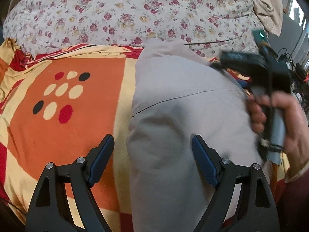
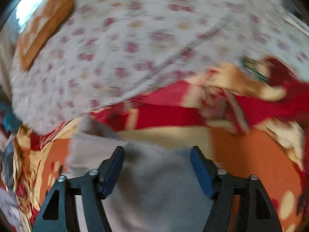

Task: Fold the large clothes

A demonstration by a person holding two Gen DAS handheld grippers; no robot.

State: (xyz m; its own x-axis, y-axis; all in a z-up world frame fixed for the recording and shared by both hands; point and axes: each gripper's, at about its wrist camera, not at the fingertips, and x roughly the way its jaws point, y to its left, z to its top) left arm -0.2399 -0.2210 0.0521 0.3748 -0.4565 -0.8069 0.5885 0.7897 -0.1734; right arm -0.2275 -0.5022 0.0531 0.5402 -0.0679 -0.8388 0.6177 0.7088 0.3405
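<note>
A pale grey garment (image 1: 183, 116) lies folded in a long strip on an orange, yellow and red blanket (image 1: 77, 116). My left gripper (image 1: 152, 138) hovers open over the garment's near left edge, one finger above the blanket and the other above the cloth, with nothing pinched. In the blurred right wrist view the same grey garment (image 2: 154, 183) lies under my right gripper (image 2: 157, 148), which is open with nothing between its pads. A person's hand (image 1: 285, 119) holds the right tool's handle at the garment's right edge.
A floral sheet (image 1: 125, 13) covers the bed beyond the blanket. A beige cloth (image 1: 266, 9) lies bunched at the far right. Cables and dark gear (image 1: 297, 71) sit off the bed's right side. An orange-brown board (image 2: 44, 31) shows at the far left.
</note>
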